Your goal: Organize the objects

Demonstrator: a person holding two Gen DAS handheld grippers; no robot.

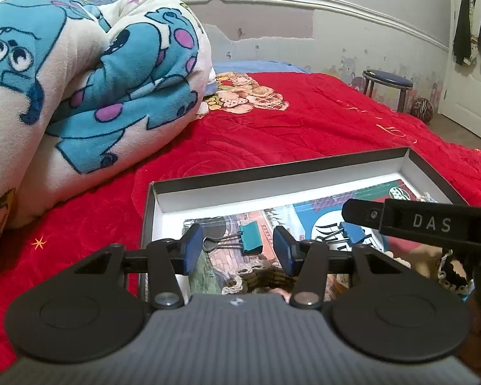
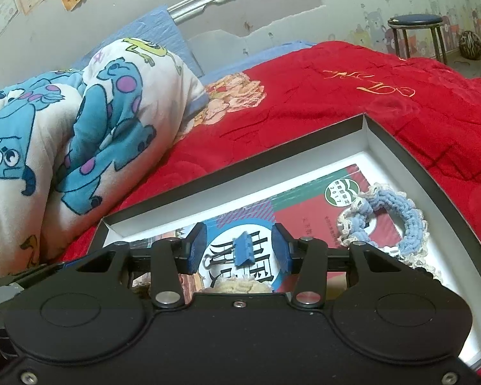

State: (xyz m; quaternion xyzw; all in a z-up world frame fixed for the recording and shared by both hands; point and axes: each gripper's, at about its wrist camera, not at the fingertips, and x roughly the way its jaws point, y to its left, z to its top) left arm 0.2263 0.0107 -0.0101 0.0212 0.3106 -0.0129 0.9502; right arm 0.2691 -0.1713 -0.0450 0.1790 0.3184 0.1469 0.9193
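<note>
A shallow black box (image 1: pixel 272 173) with a white inside lies on the red bedspread; it also shows in the right wrist view (image 2: pixel 372 134). A colourful book (image 2: pixel 308 205) lines its floor. A teal binder clip (image 1: pixel 251 239) lies on the book between the fingers of my open left gripper (image 1: pixel 237 247). A blue binder clip (image 2: pixel 243 252) lies between the fingers of my open right gripper (image 2: pixel 239 248); it also shows in the left wrist view (image 1: pixel 352 232). A blue crocheted scrunchie (image 2: pixel 397 215) lies at the box's right. Other crocheted pieces (image 2: pixel 237 285) lie under the grippers, mostly hidden.
A rolled monster-print blanket (image 1: pixel 80 89) lies left of the box. The right gripper's body (image 1: pixel 433 221) crosses the box's right side in the left wrist view. A stool (image 1: pixel 386 85) and a ball (image 1: pixel 421 109) stand beyond the bed.
</note>
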